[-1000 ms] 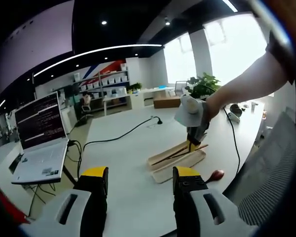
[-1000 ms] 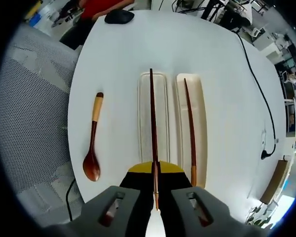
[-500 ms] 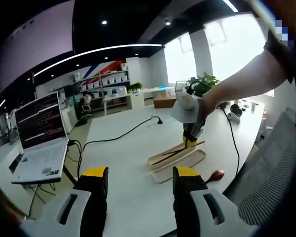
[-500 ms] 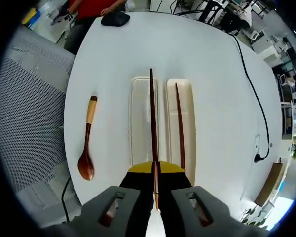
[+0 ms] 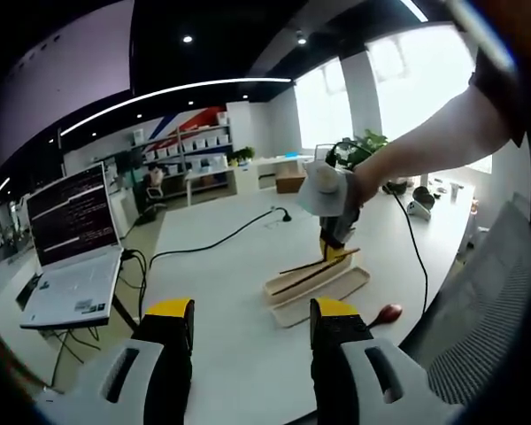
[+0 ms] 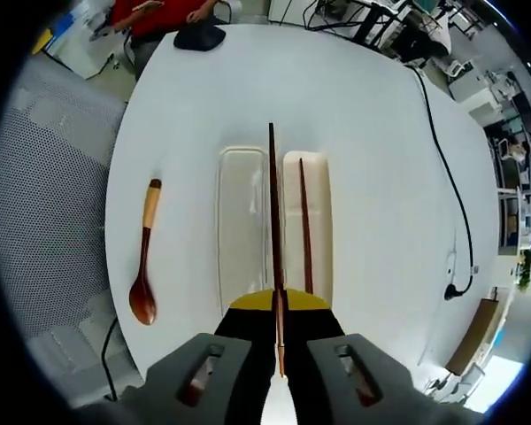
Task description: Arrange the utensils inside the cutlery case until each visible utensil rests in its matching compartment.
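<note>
Brown chopstick [image 6: 272, 212] clamped in right tool [image 6: 277, 341], above case [image 6: 242, 221]

Two slim dark-wood chopsticks: one [image 6: 272, 221] clamped in the right claw [image 6: 279, 332], one [image 6: 304, 226] lying just right of it. Two pale oblong case trays, left [image 6: 239, 226] and right [image 6: 319, 221], ahead of that claw. One dark wooden spoon with pale handle [image 6: 144, 266], far left.

Near end of the second chopstick [image 6: 304, 226] hidden behind the right gripper [image 6: 279, 350]. Case [image 6: 243, 221] near edge likewise covered. Spoon [image 5: 387, 313] partly cut off beyond the table [image 5: 239, 354] rim. Laptop [image 5: 71, 248] text too small to read.
</note>
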Tool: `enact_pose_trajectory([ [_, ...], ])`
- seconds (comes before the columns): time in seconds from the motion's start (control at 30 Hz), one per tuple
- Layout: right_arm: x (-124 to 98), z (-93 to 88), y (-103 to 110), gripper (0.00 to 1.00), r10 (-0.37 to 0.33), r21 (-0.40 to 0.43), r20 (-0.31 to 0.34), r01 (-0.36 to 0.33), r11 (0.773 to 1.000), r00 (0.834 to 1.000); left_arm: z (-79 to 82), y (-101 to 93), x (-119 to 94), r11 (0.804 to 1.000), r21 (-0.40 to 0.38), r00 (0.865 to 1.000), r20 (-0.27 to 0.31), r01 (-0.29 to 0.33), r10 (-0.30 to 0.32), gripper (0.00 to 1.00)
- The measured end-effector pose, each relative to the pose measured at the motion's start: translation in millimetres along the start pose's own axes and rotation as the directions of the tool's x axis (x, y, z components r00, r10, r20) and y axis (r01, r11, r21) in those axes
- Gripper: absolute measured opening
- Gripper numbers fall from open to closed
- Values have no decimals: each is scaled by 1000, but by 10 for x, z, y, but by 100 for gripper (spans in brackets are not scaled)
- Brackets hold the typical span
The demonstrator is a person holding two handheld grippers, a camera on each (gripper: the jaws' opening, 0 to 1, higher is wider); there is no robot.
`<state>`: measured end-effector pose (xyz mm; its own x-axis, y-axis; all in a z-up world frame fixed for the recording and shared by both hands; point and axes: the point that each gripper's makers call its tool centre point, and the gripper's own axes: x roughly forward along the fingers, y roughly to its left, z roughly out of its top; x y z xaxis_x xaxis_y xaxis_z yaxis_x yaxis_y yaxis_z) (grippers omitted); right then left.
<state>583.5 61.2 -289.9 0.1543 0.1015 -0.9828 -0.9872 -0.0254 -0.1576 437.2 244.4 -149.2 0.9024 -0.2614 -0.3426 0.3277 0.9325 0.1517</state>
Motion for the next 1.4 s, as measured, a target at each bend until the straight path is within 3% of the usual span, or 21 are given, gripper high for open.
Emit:
enact_pose_trajectory([
  [0.87, 175, 110, -183, 0, -10, -20, -4, 10, 1000, 1000, -31, 34, 2, 1000, -19, 1000, -7, -9, 8, 54],
  [1.4, 330, 42, -252, 0, 6, -26, -26, -6, 1000, 1000, -32, 64, -3, 999, -33, 1000, -7, -26, 26, 54],
])
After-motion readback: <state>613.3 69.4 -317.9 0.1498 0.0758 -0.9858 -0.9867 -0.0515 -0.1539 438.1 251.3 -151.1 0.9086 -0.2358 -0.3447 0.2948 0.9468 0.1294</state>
